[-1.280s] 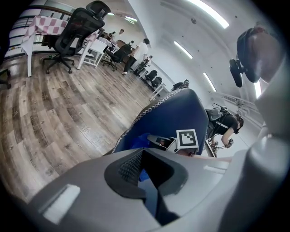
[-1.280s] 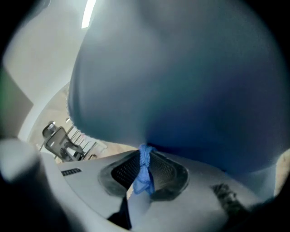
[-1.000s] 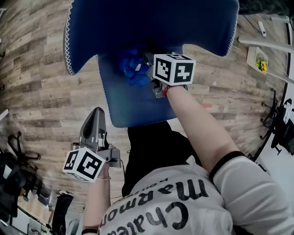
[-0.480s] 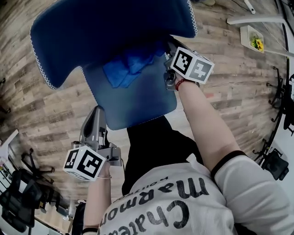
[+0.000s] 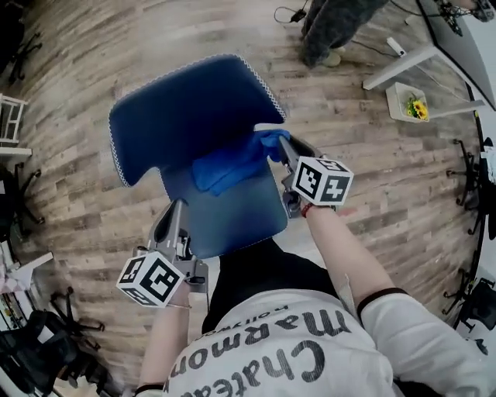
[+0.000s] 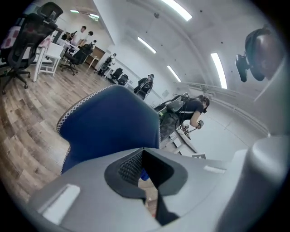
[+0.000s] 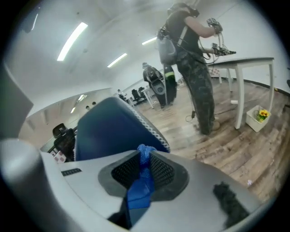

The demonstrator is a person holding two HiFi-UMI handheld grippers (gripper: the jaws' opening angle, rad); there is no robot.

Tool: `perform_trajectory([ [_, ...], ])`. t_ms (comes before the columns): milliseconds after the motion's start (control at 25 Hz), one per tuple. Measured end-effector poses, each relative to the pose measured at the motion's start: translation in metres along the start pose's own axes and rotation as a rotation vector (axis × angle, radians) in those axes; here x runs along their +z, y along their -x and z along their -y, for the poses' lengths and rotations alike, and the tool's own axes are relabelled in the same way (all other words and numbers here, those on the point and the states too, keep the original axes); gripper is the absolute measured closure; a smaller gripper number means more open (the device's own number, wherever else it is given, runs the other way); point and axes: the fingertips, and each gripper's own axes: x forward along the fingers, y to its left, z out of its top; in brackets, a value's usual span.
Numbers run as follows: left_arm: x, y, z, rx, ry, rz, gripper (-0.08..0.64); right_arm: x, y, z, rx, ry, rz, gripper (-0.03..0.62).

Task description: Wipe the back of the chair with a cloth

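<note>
The blue chair's back [image 5: 182,116] has white stitching along its edge, and its seat [image 5: 232,213] lies below me. A blue cloth [image 5: 232,164] hangs against the lower part of the back, above the seat. My right gripper [image 5: 280,146] is shut on one end of that cloth at the chair's right edge. In the right gripper view the cloth [image 7: 140,190] sits pinched between the pads of the right gripper [image 7: 144,156], with the chair back [image 7: 108,127] just beyond. My left gripper [image 5: 177,208] is shut and empty at the seat's left front edge. It [image 6: 144,161] points at the chair back [image 6: 108,122].
A person [image 5: 333,23] stands beyond the chair beside a white table [image 5: 403,58]; the right gripper view shows this person [image 7: 192,68] too. A small white box of yellow flowers [image 5: 411,102] sits on the wooden floor. Office chairs [image 5: 23,357] crowd the left side.
The right gripper has dragged the cloth to the right across the chair, from the middle to the right edge. The head view has pulled back. The left gripper has stayed put.
</note>
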Motion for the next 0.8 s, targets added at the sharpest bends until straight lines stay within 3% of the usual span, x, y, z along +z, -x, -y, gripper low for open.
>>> perform_trajectory([
  [160, 0.032, 0.016, 0.042, -0.053, -0.01, 0.068, 0.552, 0.036, 0.035, -0.058, 0.142, 0.142, 0.003, 0.522],
  [360, 0.071, 0.053, 0.084, -0.131, -0.053, 0.231, 0.552, 0.1, 0.076, -0.13, 0.299, 0.258, 0.11, 0.522],
  [480, 0.099, 0.07, 0.096, -0.178, -0.092, 0.333, 0.552, 0.161, 0.095, -0.164, 0.381, 0.319, 0.247, 0.522],
  [600, 0.123, 0.094, 0.109, -0.196, -0.099, 0.38, 0.552, 0.213, 0.136, -0.195, 0.432, 0.359, 0.423, 0.522],
  [680, 0.136, 0.114, 0.122, -0.175, -0.111, 0.395, 0.552, 0.233, 0.173, -0.216, 0.49, 0.39, 0.519, 0.522],
  [800, 0.151, 0.151, 0.155, -0.185, -0.208, 0.422, 0.552, 0.251, 0.229, -0.244, 0.569, 0.46, 0.585, 0.522],
])
